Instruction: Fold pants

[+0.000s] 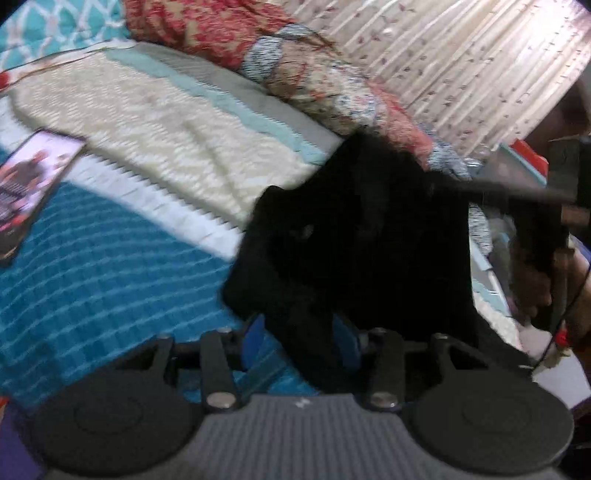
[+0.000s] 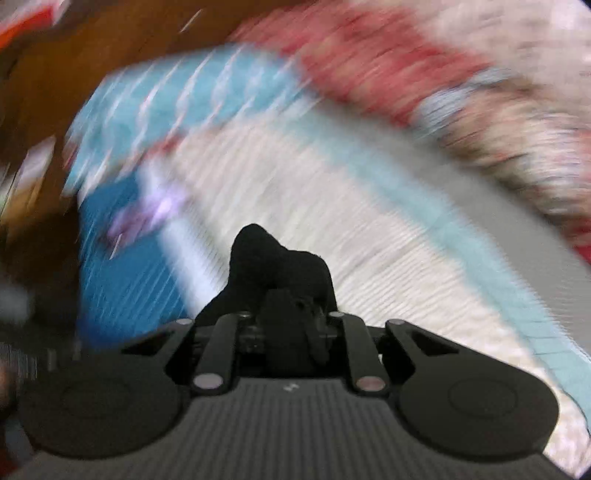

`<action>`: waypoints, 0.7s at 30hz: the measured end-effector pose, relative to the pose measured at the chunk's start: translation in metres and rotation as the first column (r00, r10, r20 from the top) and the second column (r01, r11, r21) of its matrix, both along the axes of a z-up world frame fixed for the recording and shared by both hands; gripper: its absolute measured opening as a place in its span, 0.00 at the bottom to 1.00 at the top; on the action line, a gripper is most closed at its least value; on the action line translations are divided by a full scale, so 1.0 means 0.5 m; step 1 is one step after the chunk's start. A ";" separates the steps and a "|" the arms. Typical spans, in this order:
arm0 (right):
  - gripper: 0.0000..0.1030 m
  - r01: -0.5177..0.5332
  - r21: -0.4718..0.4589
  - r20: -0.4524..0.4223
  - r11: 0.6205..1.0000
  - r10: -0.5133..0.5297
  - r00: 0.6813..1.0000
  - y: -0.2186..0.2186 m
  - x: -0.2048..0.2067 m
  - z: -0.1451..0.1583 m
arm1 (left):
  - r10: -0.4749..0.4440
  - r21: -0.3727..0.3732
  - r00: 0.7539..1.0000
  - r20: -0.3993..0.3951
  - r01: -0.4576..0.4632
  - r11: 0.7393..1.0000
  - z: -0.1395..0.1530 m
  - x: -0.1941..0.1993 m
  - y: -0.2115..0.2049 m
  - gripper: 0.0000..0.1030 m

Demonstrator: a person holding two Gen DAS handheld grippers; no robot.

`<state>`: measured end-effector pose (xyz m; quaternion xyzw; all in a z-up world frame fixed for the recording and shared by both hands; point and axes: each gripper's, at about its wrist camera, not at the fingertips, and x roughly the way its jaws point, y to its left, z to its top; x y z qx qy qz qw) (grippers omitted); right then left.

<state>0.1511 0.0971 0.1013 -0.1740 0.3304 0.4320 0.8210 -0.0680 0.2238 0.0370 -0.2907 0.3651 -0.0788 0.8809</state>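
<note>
Pants [image 1: 362, 236], black, one item: held off the bed in the centre and right of the left wrist view, one bunched edge also seen at lower centre of the right wrist view [image 2: 280, 269].

Left gripper [image 1: 299, 332], one: blue pads [image 1: 255, 336] set narrowly apart with a fold of the black cloth pinched between them.

Right gripper [image 2: 284, 317], one: fingers drawn close, black cloth gripped and bulging above them.

Bedspread [image 1: 110, 266], one, blue check with a cream and pale-blue band [image 1: 166, 122] at upper centre.

Phone [image 1: 33, 184], one, screen lit, lying at the left edge.

Patterned quilts or pillows [image 1: 221, 29], bundled along the top; count cannot be told.

Curtain [image 1: 461, 55], one, upper right.

Risks, as judged: heavy blur in the right wrist view suggests fast motion, by which a shallow pinch could be pulled free and the cloth dropped crumpled. Uneven hold heights could leave the legs misaligned, giving a crooked fold. The phone could be covered or swept if the pants are laid toward the left.
</note>
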 end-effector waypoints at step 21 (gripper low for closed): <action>0.18 0.101 0.041 0.371 0.994 -0.109 0.922 -0.055 -0.166 -0.032 | 0.175 -0.268 0.975 -0.140 -0.207 0.941 -0.084 0.271 0.014 0.36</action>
